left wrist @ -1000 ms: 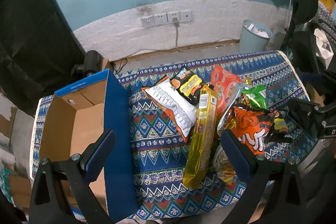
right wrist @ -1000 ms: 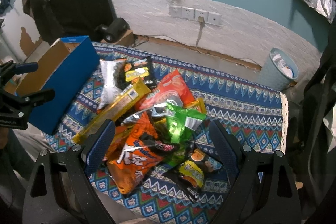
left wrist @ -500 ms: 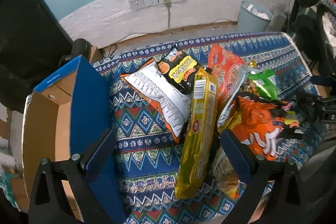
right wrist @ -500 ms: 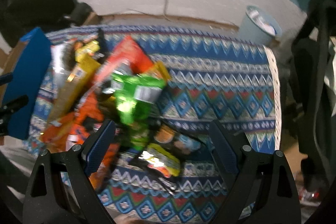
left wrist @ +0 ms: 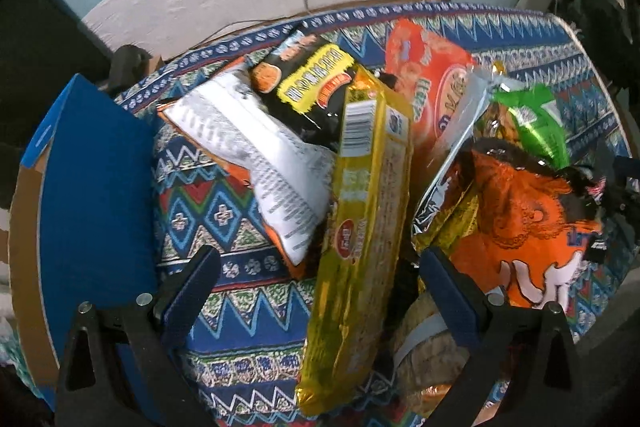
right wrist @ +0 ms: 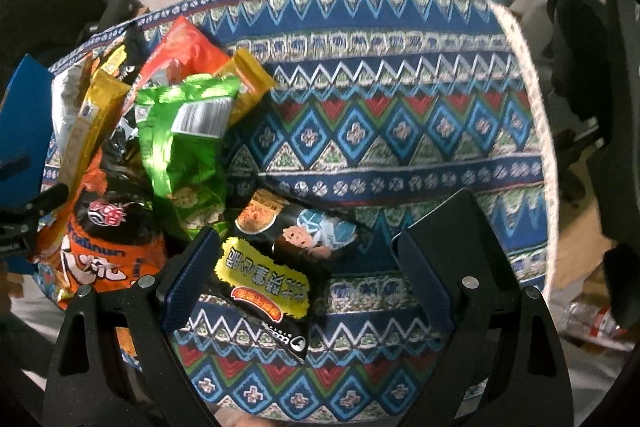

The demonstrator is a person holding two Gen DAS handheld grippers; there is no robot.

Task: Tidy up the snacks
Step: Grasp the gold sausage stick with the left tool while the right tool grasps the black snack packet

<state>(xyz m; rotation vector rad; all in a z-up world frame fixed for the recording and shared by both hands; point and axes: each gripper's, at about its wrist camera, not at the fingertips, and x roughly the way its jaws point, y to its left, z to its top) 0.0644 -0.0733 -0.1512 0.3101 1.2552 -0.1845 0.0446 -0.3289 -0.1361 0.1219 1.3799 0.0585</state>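
Black packet (right wrist: 276, 263) lies between right hand-held gripper's (right wrist: 304, 267) spread fingers.

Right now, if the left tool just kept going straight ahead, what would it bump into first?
Probably the long yellow packet: it lies between the open fingers of the left tool, pointing away from the camera. Depth is hard to judge here.

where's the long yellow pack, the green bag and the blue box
long yellow pack (left wrist: 368, 227): left wrist view, middle of its wrapper.
green bag (right wrist: 182, 143): right wrist view, centre of its front.
blue box (left wrist: 96, 187): left wrist view, outer blue side wall.
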